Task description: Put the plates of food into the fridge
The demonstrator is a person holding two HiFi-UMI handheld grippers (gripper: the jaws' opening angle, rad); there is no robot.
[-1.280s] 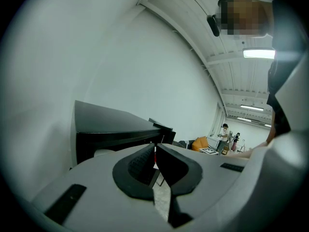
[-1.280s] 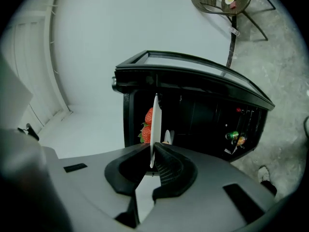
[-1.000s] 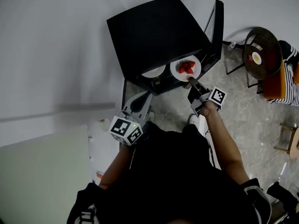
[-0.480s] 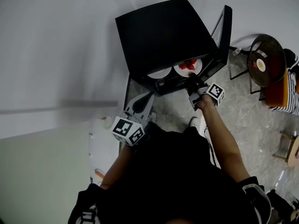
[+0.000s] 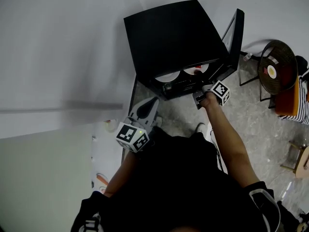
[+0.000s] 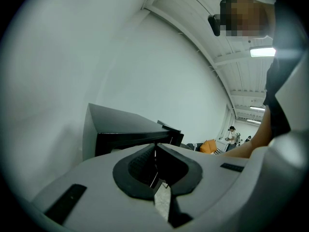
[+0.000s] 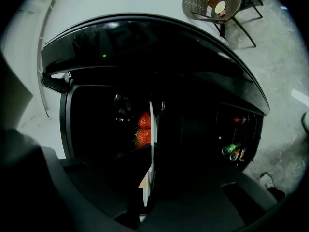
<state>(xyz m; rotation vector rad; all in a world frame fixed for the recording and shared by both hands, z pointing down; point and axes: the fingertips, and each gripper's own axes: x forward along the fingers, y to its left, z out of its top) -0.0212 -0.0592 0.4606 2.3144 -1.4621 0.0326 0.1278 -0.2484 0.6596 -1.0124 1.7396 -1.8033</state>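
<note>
Holding the left claw (image 6: 157, 175) clenched empty, well back from the fridge (image 5: 178, 37), we grip the strawberry plate (image 7: 151, 124) by its near rim in the right claw (image 7: 148, 173). The plate runs straight ahead into the fridge, beside a second plate (image 5: 168, 76), so we judge the right claw needs only to let go.

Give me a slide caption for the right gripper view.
Right claw shut on the rim of a round white plate of red strawberries, inside the open black fridge.

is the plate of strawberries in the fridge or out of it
Mostly in, and held: only the near rim of the plate of strawberries shows under the fridge top, with the right gripper shut on it.
</note>
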